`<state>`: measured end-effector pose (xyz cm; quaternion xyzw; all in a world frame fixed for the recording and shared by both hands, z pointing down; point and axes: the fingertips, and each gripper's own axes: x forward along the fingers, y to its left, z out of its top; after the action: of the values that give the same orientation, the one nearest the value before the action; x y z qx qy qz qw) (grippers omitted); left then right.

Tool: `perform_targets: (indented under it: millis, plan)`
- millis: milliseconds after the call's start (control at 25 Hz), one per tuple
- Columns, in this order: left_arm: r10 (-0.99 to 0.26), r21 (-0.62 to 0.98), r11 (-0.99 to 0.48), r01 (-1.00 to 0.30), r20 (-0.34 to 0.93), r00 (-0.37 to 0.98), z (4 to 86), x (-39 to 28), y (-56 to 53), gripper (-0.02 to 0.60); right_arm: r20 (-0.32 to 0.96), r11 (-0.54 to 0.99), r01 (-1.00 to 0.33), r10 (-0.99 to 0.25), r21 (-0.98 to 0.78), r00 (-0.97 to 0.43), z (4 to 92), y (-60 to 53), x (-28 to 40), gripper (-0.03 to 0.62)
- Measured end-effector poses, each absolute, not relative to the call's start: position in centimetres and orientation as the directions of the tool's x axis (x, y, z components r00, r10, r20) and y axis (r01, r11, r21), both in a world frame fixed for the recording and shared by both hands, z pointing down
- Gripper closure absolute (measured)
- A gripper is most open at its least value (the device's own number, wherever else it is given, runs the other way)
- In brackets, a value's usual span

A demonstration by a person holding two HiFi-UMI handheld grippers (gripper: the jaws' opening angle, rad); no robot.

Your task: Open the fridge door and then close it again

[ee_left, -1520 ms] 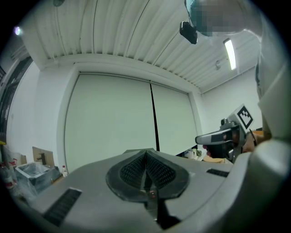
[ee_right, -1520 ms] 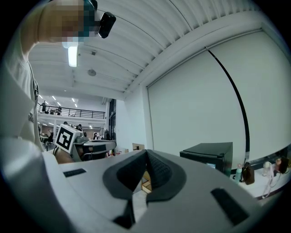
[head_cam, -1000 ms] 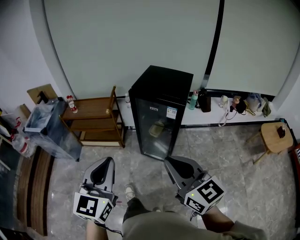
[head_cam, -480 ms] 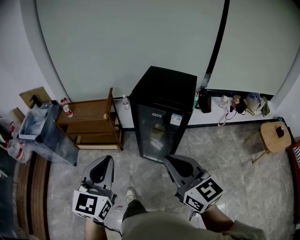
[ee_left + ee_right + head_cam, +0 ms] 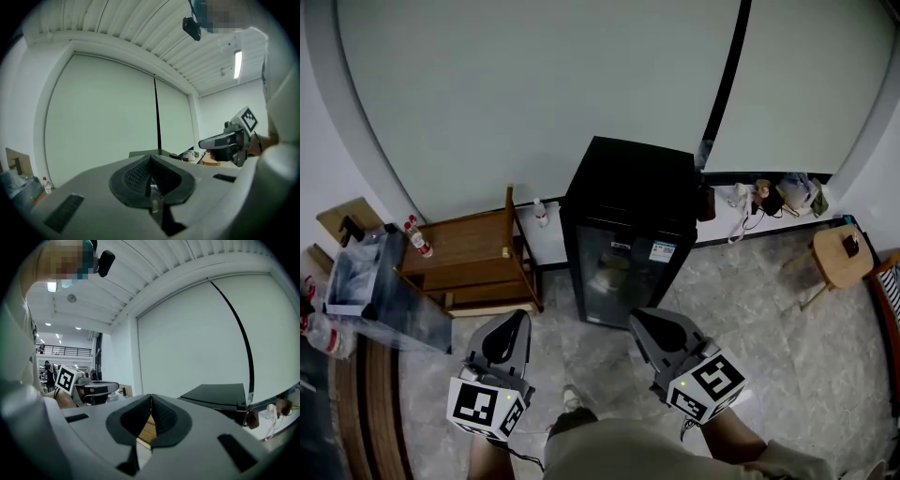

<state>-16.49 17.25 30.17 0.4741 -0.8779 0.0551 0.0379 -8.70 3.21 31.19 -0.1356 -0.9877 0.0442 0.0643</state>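
Fridge: black glass-door fridge, door shut, back to the wall, just right of the brown wooden shelf rack.
Left hand-held gripper: clenched on nothing, short of the door.
Right hand-held gripper: clenched on nothing, near the door's bottom edge.
Open room: grey marble floor to the fridge's right.

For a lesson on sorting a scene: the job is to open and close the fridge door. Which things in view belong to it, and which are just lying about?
Job: fridge; left gripper and right gripper, both shut and empty.

Lying about: shelf; bottle; bin; stool.
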Motion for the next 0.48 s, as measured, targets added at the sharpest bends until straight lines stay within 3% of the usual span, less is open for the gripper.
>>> perform_targets:
  millis: [480]
  plan:
    - [-0.895,-0.056,0.425,-0.903,0.124,-0.429,30.7,-27.0,18.6,0.575,0.117,0.976,0.192,0.204,-0.103,-0.972,31.0,7.2,-18.2,0.597]
